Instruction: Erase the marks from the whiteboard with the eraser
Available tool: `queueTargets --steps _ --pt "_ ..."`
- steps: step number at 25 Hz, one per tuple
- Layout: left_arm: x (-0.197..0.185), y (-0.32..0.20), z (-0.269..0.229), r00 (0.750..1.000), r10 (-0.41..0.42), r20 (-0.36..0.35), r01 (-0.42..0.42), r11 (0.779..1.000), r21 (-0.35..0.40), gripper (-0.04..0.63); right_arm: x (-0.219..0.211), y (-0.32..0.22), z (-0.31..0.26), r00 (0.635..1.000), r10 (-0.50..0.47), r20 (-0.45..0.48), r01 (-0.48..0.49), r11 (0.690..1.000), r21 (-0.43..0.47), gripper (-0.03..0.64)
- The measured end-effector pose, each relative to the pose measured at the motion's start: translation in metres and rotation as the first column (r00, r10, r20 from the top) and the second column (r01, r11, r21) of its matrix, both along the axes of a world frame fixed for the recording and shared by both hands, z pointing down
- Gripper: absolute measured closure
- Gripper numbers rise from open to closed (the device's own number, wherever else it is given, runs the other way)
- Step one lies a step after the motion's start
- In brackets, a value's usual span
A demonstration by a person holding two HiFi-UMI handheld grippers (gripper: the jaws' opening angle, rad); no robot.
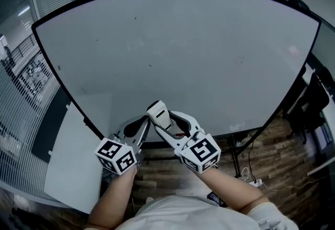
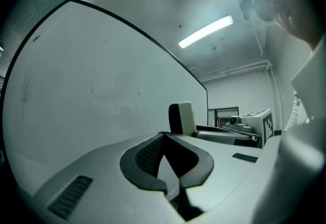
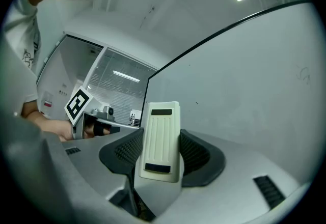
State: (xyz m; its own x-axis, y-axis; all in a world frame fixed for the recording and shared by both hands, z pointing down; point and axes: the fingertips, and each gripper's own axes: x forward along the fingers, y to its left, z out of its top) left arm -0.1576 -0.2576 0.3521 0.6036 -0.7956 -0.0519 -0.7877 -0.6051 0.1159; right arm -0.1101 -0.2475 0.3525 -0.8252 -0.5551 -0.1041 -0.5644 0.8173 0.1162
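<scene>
Right tool grips the eraser in front of the whiteboard; left tool carries nothing.

The right tool (image 1: 168,123) is clamped on the cream eraser (image 1: 158,112), which stands upright between its dark pads (image 3: 196,152) with its black felt side turned toward the whiteboard (image 1: 178,56). The eraser sits low, near the board's bottom edge; whether it touches the surface cannot be told. The left tool (image 1: 137,128) is just beside it on the left, its jaws drawn together at the tips with nothing between them. The board is mostly clean, with a few faint specks (image 1: 135,18).
</scene>
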Motion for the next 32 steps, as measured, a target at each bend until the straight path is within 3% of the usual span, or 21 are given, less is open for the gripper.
queueTargets --steps 8,14,20,25,29,32 --pt "-0.025 -0.023 -0.014 0.998 0.025 0.052 -0.026 1.000 0.010 0.589 -0.022 -0.022 -0.043 0.993 0.051 -0.105 -0.037 0.990 0.133 0.387" --pt "-0.049 -0.035 -0.038 0.998 0.027 0.063 -0.030 0.998 0.046 0.589 -0.023 -0.052 -0.117 0.975 0.137 -0.173 -0.083 0.954 0.286 0.387" --pt "-0.070 -0.050 -0.045 0.996 0.017 0.090 -0.022 0.998 0.059 0.589 -0.029 -0.070 -0.195 0.928 0.266 -0.260 -0.117 0.872 0.476 0.387" --pt "-0.078 -0.054 -0.051 0.995 0.023 0.100 -0.030 0.997 0.070 0.589 -0.028 -0.081 -0.259 0.878 0.395 -0.272 -0.149 0.764 0.628 0.387" --pt "-0.085 -0.060 -0.052 0.995 0.020 0.098 -0.027 0.997 0.070 0.589 -0.031 -0.089 -0.296 0.850 0.448 -0.278 -0.160 0.722 0.673 0.387" --pt "-0.089 -0.062 -0.056 0.995 0.016 0.099 -0.024 0.997 0.078 0.588 -0.032 -0.101 -0.310 0.837 0.467 -0.285 -0.173 0.720 0.671 0.387"
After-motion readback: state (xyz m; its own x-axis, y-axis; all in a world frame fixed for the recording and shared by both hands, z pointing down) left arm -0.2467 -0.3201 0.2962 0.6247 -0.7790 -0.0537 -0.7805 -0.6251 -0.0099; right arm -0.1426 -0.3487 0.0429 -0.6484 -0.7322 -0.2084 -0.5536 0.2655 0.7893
